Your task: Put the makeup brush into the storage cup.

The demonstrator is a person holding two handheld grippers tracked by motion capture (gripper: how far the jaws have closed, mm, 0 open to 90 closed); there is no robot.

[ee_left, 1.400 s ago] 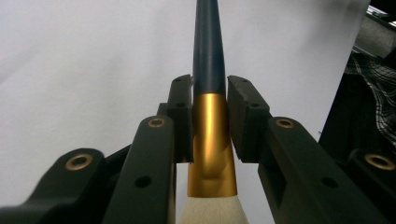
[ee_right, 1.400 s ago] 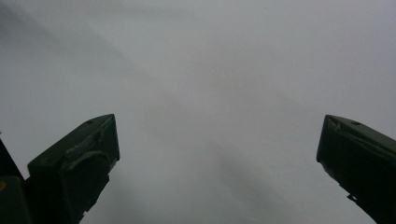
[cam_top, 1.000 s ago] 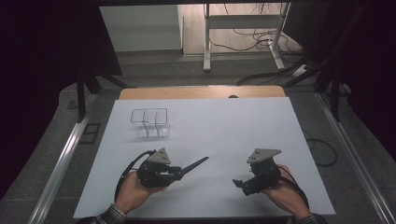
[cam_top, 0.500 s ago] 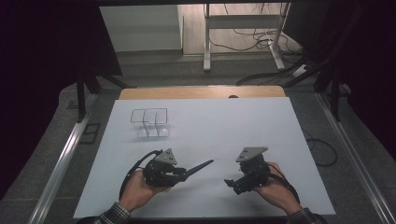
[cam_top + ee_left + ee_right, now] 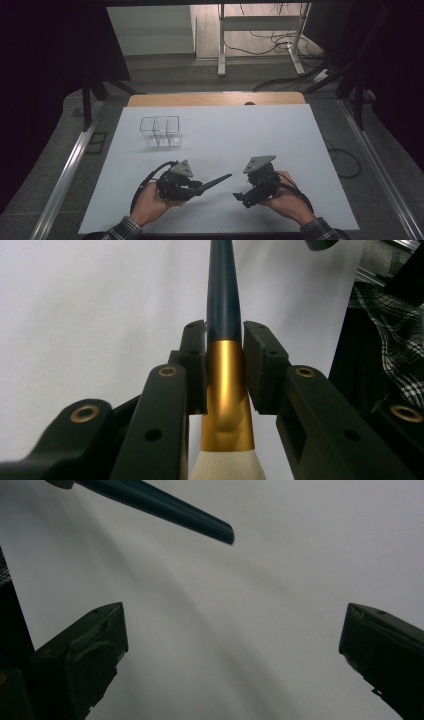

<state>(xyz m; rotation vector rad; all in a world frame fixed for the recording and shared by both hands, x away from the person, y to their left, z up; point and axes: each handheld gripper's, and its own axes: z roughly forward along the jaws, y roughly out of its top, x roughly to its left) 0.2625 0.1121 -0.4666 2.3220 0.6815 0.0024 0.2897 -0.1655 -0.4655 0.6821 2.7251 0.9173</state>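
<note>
My left gripper (image 5: 196,187) is shut on a brush (image 5: 216,181) at the near left of the white table (image 5: 240,130). In the left gripper view my left gripper (image 5: 224,337) clamps the gold ferrule (image 5: 226,390), with pale bristles toward the camera and the dark teal handle (image 5: 223,290) pointing away. My right gripper (image 5: 241,199) sits just right of the handle's tip, jaws turned left. Its own view shows my right gripper (image 5: 232,640) open with nothing between the jaws, and the handle tip (image 5: 200,522) crossing above them at upper left.
A clear plastic divided holder (image 5: 160,131) stands upright at the table's far left. A wooden strip (image 5: 215,99) runs along the far edge, with desk legs and cables on the floor beyond. A plaid sleeve (image 5: 395,335) lies to the right of the left gripper.
The right hand has slid left across the table, closing in on the brush handle's tip. The left hand with the brush has stayed nearly where it was.
</note>
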